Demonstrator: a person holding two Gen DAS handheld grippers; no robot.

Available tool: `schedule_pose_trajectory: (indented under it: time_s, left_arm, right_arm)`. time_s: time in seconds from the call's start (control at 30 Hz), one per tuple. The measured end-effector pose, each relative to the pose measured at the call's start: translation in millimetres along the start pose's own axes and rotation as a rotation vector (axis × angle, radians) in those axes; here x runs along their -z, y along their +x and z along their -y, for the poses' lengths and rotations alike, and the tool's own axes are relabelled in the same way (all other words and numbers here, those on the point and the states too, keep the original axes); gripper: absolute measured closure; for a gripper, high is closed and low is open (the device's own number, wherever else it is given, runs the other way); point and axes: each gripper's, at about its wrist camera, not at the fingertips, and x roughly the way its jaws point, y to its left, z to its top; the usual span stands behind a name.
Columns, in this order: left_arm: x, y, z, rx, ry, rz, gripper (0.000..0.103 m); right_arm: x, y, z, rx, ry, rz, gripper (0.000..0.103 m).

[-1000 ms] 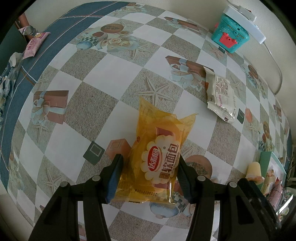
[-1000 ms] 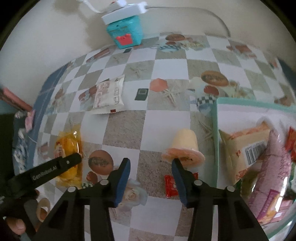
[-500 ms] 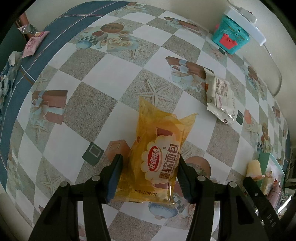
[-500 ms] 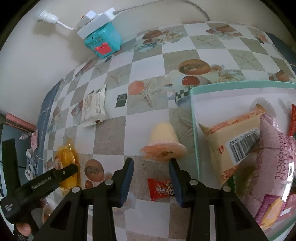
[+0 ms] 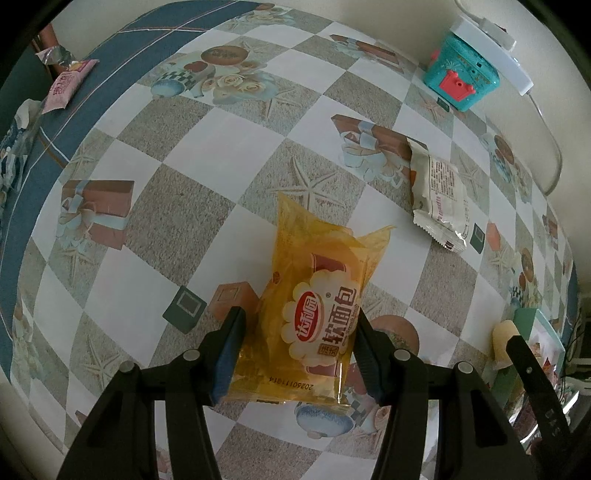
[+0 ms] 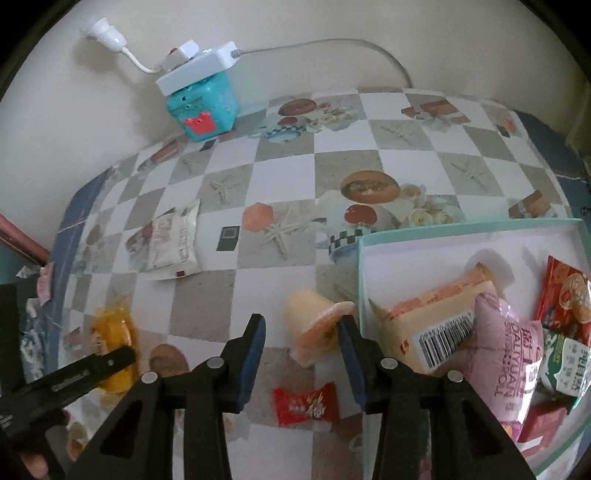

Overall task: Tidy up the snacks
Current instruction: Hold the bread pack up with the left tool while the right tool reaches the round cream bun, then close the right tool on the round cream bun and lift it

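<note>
Right now teal box near right w/ snack packs, left gripper clamped on yellow bread pack, right gripper opening, jelly cup between fingers, checkered tablecloth, beige wall behind.

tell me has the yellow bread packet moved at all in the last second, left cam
No. The yellow bread packet lies between the left gripper fingers, its top corner just below the same starfish print on the tablecloth as before.

Cream wall behind table; checkered tablecloth, blue border.
</note>
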Motion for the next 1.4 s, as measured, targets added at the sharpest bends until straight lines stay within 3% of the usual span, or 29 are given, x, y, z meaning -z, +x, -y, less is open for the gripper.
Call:
schedule_pose_trajectory:
  time_s: [0.13,0.3,0.53,0.7,1.07,1.23,1.4]
  left_arm:
    - [-1,0,1,-0.003,0.003,0.0,0.045]
    - [-2,0,2,-0.001,0.002,0.0,0.045]
    - [-3,0,3,-0.002,0.004,0.001,0.045]
    - [-4,1,1,0.007,-0.001,-0.001,0.045]
    - [-7,-1,-4,0.017,-0.005,0.001,0.045]
    - [-6,-2,-3,0.002,0.007,0.008,0.045]
    - [-2,-3,3,-0.012,0.014,0.017,0.045]
  right_arm:
    - [-1,5,-5,0.007,-0.016,0.01,0.045]
    - [1,10,-13,0.031,-0.047,0.011,0.045]
    - [6,14,-30,-0.063,-0.082,-0.01,0.045]
    - [2,11,-20,-0.102,-0.025,0.001,0.045]
    - [-5,21,-8,-0.103,0.049,0.002,0.045]
    - [-4,26,-9,-0.066,0.042,0.007,0.056]
    - [-3,25,-9,-0.063,0.03,0.032,0.059]
